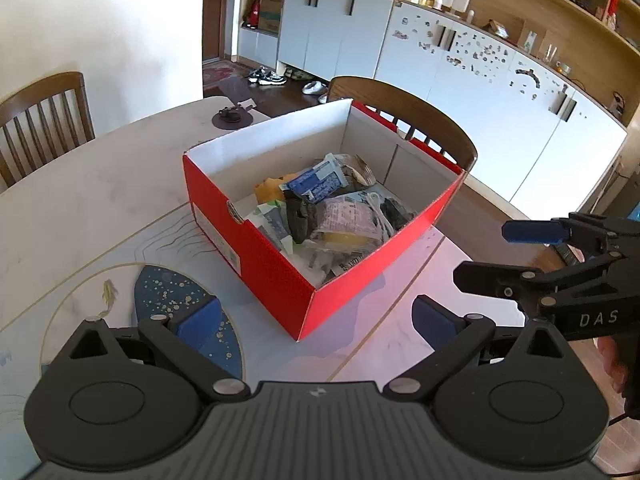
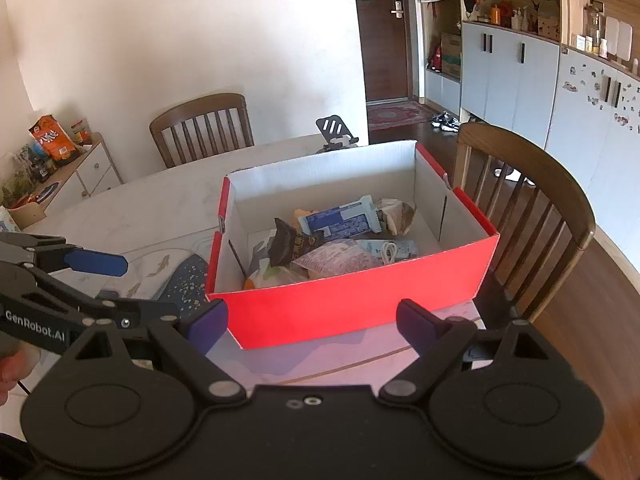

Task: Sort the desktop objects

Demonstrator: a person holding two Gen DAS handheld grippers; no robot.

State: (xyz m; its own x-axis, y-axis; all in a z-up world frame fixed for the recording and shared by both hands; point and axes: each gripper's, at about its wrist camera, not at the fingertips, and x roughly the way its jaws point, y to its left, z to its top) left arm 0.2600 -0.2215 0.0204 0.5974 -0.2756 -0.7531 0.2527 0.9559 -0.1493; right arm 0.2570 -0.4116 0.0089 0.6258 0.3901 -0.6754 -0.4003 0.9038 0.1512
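A red cardboard box (image 1: 256, 264) with a white inside stands on the table (image 1: 100, 200). It holds several items: a blue packet (image 1: 316, 182), a dark wrapper (image 1: 300, 216), a pink-printed bag (image 1: 348, 216) and a white cable (image 2: 390, 250). My left gripper (image 1: 316, 320) is open and empty, a little before the box's near corner. My right gripper (image 2: 312, 320) is open and empty, facing the box's red long side (image 2: 352, 300). Each gripper shows at the edge of the other's view, the right one (image 1: 492, 256) and the left one (image 2: 116, 284).
A blue speckled mat patch (image 1: 176, 300) lies left of the box. A black phone stand (image 2: 336, 132) sits at the table's far end. Wooden chairs (image 2: 532, 208) stand around the table. Cabinets (image 1: 480, 92) line the far wall.
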